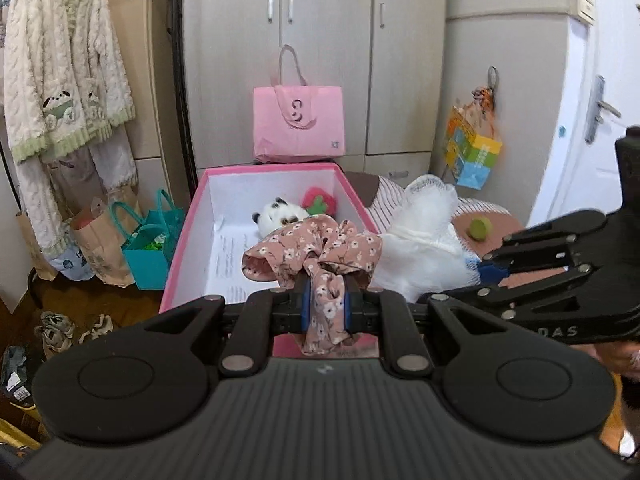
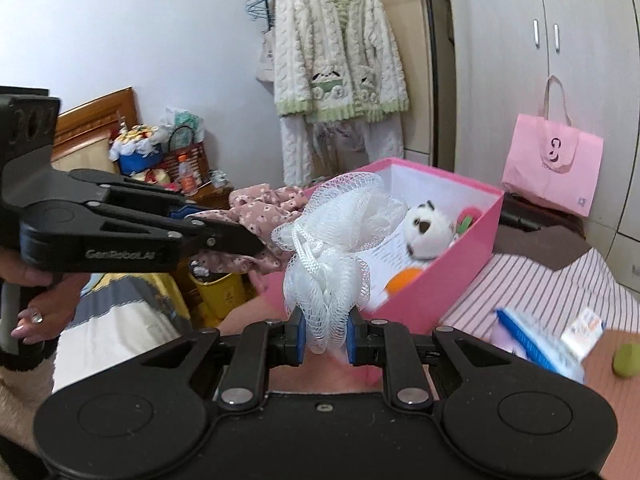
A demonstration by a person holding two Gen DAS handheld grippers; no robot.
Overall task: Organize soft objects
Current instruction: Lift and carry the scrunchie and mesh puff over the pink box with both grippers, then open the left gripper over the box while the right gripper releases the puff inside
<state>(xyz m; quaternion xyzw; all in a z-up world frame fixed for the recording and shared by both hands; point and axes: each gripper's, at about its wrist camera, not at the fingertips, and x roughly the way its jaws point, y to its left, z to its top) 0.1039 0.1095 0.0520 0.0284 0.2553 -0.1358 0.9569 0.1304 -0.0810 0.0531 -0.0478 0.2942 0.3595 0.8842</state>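
Note:
My left gripper (image 1: 328, 304) is shut on a pink floral scrunchie (image 1: 312, 256), held over the near edge of an open pink box (image 1: 184, 236). My right gripper (image 2: 325, 330) is shut on a white mesh bath pouf (image 2: 336, 236), lifted beside the box (image 2: 440, 292). Inside the box lie a panda plush (image 1: 280, 216) (image 2: 426, 232), a red strawberry toy (image 1: 320, 200) and an orange item (image 2: 402, 280). From the left wrist, the pouf (image 1: 424, 236) and right gripper (image 1: 492, 268) show at right. The right wrist view has the scrunchie (image 2: 264, 208) at left.
The box sits on a striped bed (image 2: 540, 280). A small green ball (image 1: 479, 228) (image 2: 626, 360) and a blue brush (image 2: 532, 344) lie on it. A pink tote bag (image 1: 298, 120) stands behind, by wardrobe doors (image 1: 328, 40). Paper bags (image 1: 148, 248) and shoes (image 1: 56, 328) crowd the floor left.

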